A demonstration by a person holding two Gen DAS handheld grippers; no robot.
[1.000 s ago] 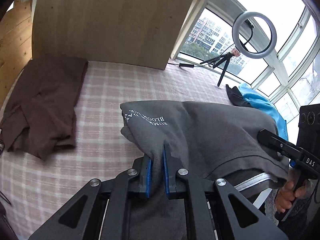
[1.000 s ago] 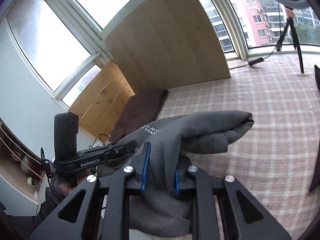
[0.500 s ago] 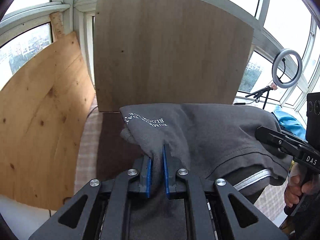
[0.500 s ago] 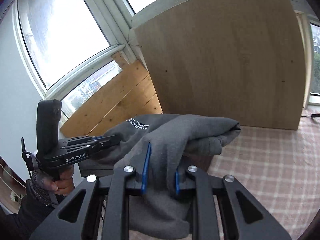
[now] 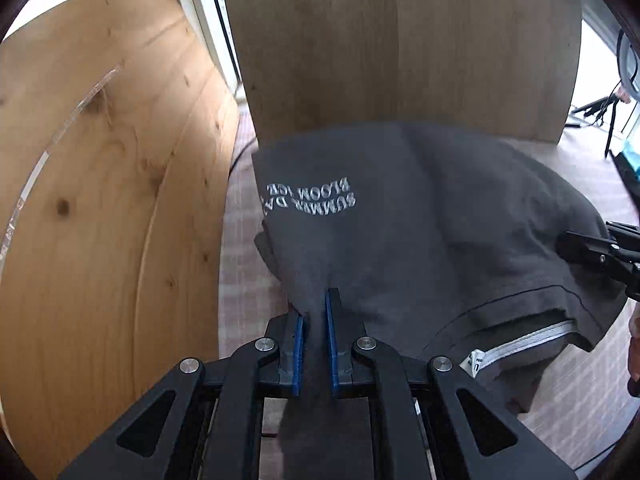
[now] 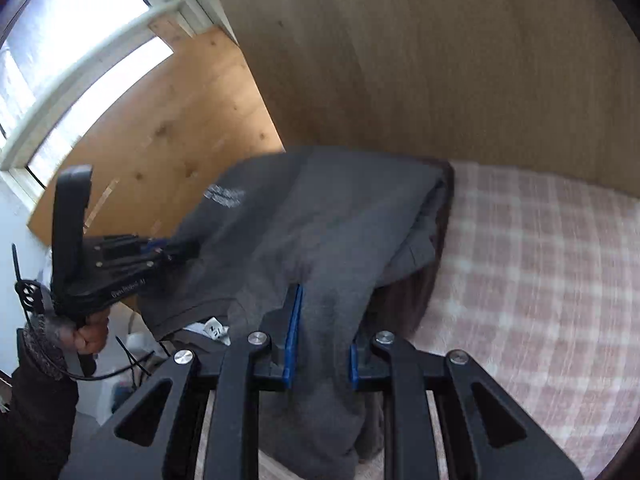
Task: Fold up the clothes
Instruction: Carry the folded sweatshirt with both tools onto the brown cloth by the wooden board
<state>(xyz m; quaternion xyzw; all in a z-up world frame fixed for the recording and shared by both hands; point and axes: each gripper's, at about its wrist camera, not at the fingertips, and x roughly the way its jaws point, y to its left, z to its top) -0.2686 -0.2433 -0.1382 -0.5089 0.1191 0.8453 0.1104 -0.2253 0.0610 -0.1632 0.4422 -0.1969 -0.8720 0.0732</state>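
Holding the folded dark grey cotton shirt with white lettering [image 5: 400, 216] between them, both claws have narrow jaws clamped on bunched fabric: the left claw [image 5: 316, 320] pinches a thin ridge near the printed corner, and the right claw [image 6: 320, 320] grips a thicker wad at the other side. The shirt hangs in the air between the two, close above the pink-and-white checked bed cover [image 6: 540, 280], with the tall light wooden board [image 5: 400, 40] standing just behind it and the curved pale plywood panel [image 5: 100, 200] to the left.

Several things could go wrong. The left grip looks slight, only a small pleat of cloth, so a quick pull sideways could slide the fabric out and let that corner drop, undoing the fold. The loose lower layers, with the white striped collar tape [image 5: 520, 340] showing under the hem, may sag and open as the bundle comes down, so it could land crumpled rather than flat. A dark brown cloth [image 6: 436, 276] seems to lie beneath the far edge; setting the shirt on it askew could leave an untidy stack. If the claws let go at different times, the shirt might twist. The far edge could also brush the wooden board and fold under.
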